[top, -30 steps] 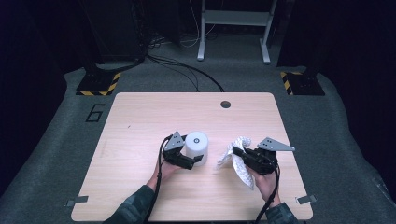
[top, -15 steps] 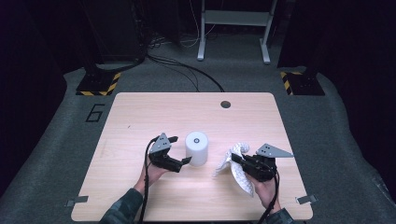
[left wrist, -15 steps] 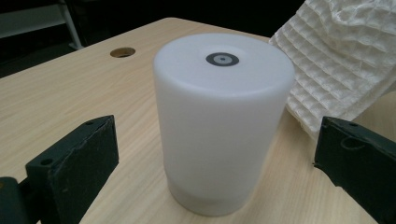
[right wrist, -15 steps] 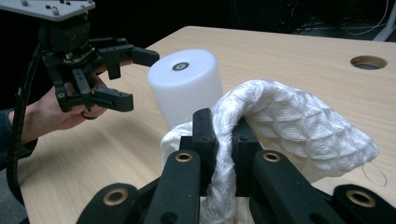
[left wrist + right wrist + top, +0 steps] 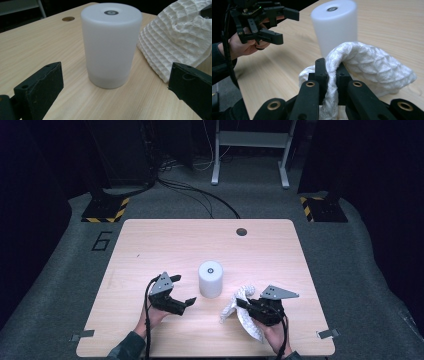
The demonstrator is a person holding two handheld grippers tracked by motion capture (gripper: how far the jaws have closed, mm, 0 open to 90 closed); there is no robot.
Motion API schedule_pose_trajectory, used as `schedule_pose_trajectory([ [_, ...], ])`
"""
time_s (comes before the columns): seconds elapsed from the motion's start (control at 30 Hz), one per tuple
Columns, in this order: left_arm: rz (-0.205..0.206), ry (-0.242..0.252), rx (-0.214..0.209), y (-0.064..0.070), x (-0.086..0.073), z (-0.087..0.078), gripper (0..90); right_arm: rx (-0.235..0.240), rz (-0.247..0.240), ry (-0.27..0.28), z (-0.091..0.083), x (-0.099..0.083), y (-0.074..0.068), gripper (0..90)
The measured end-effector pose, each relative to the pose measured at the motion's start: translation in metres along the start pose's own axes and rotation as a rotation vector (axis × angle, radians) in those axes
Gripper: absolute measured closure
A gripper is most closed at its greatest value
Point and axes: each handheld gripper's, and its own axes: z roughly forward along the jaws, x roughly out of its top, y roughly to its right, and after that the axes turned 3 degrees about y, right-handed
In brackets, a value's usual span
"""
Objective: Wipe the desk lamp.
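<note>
A white plastic cylinder (image 5: 210,278) stands upright near the middle of the table (image 5: 165,245). My left gripper (image 5: 183,291) is open, a short way to the cylinder's left, its jaws wide apart on either side of the cylinder (image 5: 110,42) in the left gripper view. A white waffle-weave cloth (image 5: 241,309) hangs crumpled from my right gripper (image 5: 242,304), which is shut on it just right of the cylinder. The cloth (image 5: 364,71) bulges over the closed jaws, with the cylinder (image 5: 335,26) close behind.
A round cable hole (image 5: 241,231) sits near the table's far edge. Beyond the table are dark stands with striped bases (image 5: 106,210) and cables on grey carpet. The other hand and left gripper (image 5: 277,25) show at the upper left of the right gripper view.
My left gripper has let go of the cylinder and drawn back to the left, now open. The right gripper has shifted slightly nearer with the cloth.
</note>
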Motion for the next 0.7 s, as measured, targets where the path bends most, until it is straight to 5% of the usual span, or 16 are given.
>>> schedule_pose_trajectory([
  [0.47,-0.023,-0.025,0.050,0.010,-0.020,-0.023,0.0,0.083,-0.039,-0.070,0.029,-0.008,-0.025,84.3],
  [0.7,-0.043,-0.056,0.039,0.012,-0.029,-0.031,0.0,0.118,-0.062,-0.112,0.053,-0.006,-0.037,84.2],
])
